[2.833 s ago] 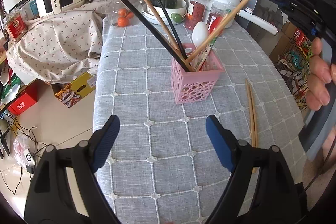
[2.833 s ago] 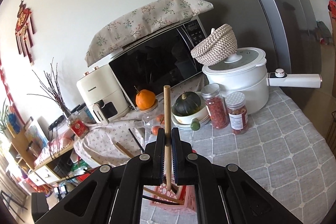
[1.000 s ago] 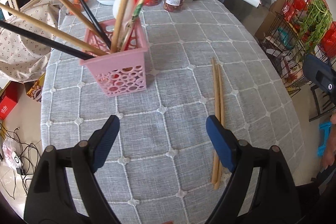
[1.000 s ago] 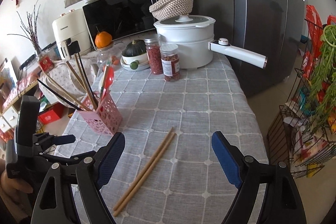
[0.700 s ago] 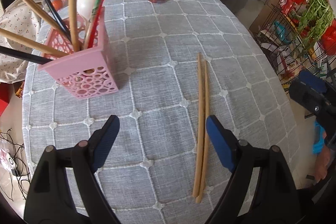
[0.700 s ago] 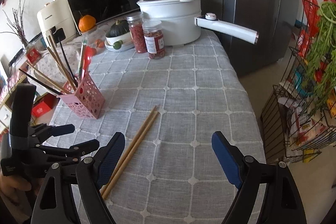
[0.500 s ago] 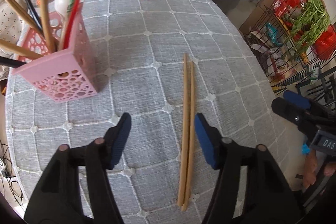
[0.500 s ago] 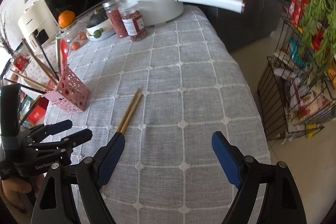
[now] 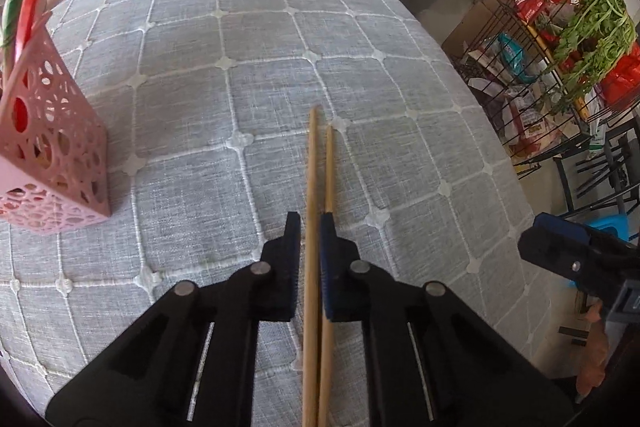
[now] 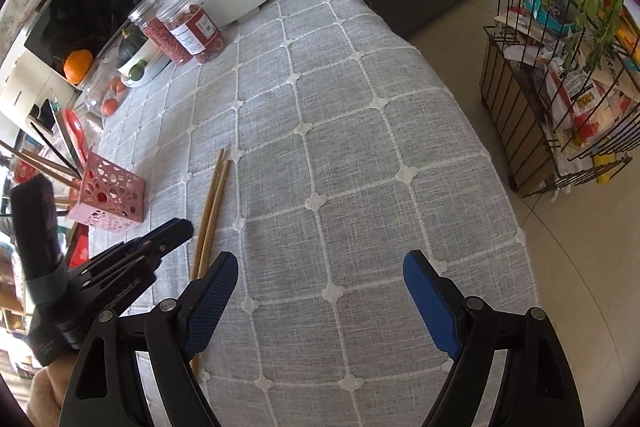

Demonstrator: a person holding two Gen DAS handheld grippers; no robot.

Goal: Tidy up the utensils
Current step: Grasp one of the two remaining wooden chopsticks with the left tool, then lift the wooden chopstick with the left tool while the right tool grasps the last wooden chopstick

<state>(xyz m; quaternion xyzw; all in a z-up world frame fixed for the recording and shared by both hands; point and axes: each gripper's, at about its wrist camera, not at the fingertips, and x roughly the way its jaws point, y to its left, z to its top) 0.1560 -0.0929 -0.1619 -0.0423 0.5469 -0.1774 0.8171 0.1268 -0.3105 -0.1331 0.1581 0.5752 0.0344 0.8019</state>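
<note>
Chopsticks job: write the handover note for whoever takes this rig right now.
Left gripper: jaws have just closed on one of the two wooden chopsticks lying side by side on the grey tablecloth; not lifted.
Right gripper: open, empty, over bare cloth.
Pink holder: standing left of the pair, already holding chopsticks and a red spoon.
Left to do: put both chopsticks in the holder.

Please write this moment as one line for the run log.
left gripper: jaws just closed, shut on one chopstick | right gripper: open, empty | pink holder: upright
</note>
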